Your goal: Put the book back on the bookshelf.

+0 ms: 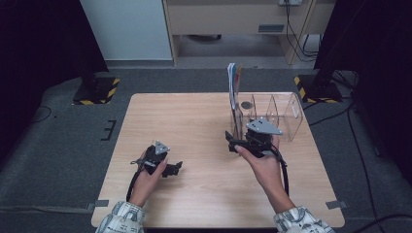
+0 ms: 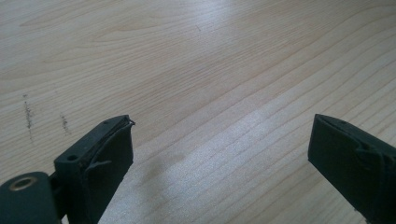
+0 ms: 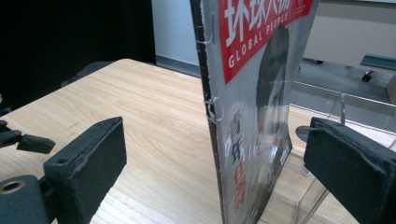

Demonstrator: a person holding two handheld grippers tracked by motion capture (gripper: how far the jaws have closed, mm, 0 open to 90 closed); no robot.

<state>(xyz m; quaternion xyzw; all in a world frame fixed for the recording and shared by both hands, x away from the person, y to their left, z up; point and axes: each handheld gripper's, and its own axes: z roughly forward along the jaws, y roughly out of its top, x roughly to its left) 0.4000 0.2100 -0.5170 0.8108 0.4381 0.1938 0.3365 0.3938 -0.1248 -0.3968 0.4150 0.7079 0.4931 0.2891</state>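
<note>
Left gripper (image 1: 171,169) sits low over the near-left table (image 1: 194,121), jaws wide, nothing between them. Right gripper (image 3: 215,168), also wide, straddles the spine of the magazine (image 3: 252,116), which stands upright in the left slot of the clear rack (image 1: 286,116) at far right. Looks like the grasp step; next move calls for closing squarely on the spine without tipping it.

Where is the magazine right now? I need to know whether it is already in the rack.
In the high view the magazine stands upright in the left end slot of the clear rack, at the table's far right; the right gripper is open around its spine.
</note>
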